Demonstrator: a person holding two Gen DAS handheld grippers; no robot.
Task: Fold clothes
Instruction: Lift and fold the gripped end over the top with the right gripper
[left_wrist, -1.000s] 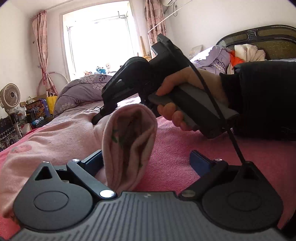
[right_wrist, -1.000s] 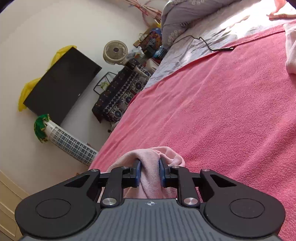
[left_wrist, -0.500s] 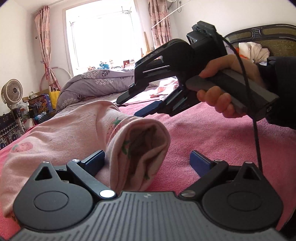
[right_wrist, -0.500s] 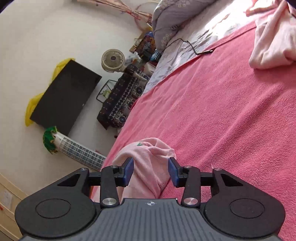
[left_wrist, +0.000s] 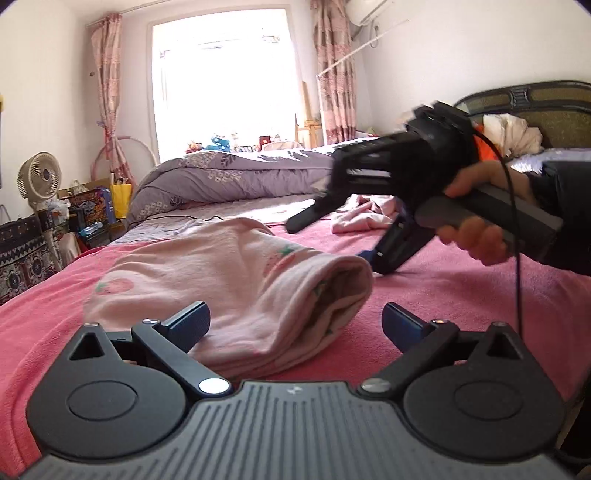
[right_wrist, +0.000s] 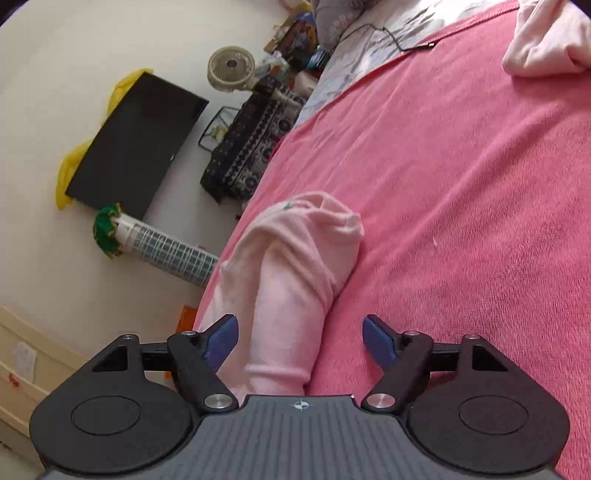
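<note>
Left wrist view: our left gripper is spread, pads clear of the folded pink garment lying on the red blanket. Right wrist view: our right gripper jaws are opening, garment between them, untouched, on the blanket.

- Folded pink garment: soft knitted cloth, matt, printed with strawberries.
- Bed cover: pink towelling-like cloth, fuzzy, matt.
- Left gripper: matt black plastic links, ribbed grey housing, bright metal pivot pins, textured blue pads.
- Right gripper: same finish.
- Quilt: smooth lilac printed cloth.
- Curtains: patterned pink cloth.
</note>
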